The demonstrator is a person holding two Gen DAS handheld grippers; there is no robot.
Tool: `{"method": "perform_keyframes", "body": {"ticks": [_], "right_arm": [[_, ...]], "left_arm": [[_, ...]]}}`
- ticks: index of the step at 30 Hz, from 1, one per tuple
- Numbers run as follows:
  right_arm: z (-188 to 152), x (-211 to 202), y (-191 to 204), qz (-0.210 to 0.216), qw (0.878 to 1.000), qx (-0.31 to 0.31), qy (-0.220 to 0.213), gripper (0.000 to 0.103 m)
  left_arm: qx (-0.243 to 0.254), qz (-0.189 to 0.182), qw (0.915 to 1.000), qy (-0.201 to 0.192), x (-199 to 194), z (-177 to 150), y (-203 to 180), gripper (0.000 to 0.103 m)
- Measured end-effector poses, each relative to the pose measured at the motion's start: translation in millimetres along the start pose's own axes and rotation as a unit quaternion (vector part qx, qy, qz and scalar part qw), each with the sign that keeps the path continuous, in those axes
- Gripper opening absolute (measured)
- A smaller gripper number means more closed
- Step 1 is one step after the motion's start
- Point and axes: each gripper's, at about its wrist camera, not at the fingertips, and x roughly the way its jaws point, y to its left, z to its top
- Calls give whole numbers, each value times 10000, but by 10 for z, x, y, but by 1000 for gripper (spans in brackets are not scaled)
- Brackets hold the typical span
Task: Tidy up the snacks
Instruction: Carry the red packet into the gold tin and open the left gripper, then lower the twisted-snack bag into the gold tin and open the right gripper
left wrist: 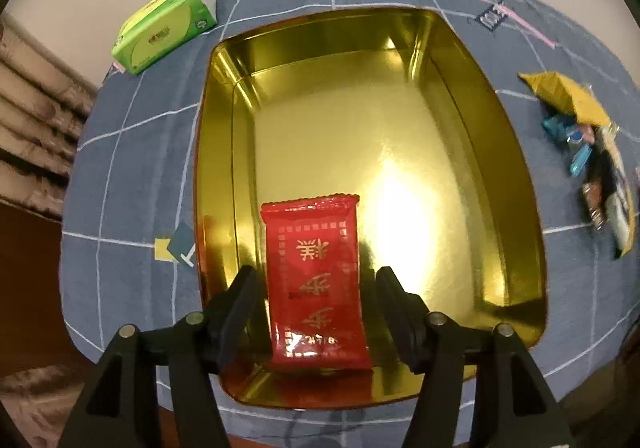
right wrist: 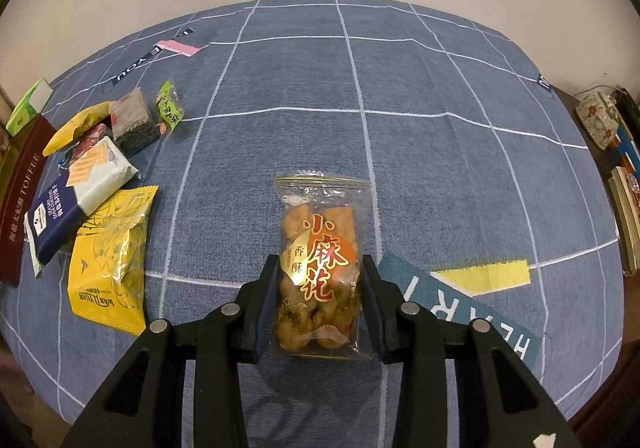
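In the left wrist view a red snack packet lies in the near part of a gold tin. My left gripper is open, its fingers either side of the packet with gaps on both sides. In the right wrist view a clear bag of fried dough twists sits between the fingers of my right gripper, which press on its sides. A pile of snack packets lies at the left, among them a yellow packet and a dark blue bar.
The blue checked cloth covers the table. A green tissue pack lies beyond the tin at the left. The snack pile lies right of the tin. The tin's maroon side is at the far left; books are at the right edge.
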Motion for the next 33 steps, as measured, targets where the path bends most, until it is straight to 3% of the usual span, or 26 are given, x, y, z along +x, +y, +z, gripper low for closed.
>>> {"method": "perform_keyframes", "body": {"ticks": [7,11,15,22,28,33], "right_arm": [[0,-88,-3,-72,9998,159,-97,35],[48,-282,29,-136,9993,215,-261,35],[168,-558,228,7,9988,23,-493,35],[352,-939,1280,718,9907,-918,-703,35],[321,-982,2341,1306,9768,-1614,-517,35],[206,-873,3023,1421,9711,-1892,-326,35]], "left_arm": [[-489,-234,9965,-630,-351,-77,100,63],[-1013,-28,9877,-1191,-613,-221,175,63],[-1477,104,9775,-1503,-748,-372,327,63],[-1923,689,9677,-1477,-737,-621,675,63],[-2262,711,9619,-1360,-685,-840,929,63],[-2403,907,9571,-1343,-655,-897,1041,63]]}}
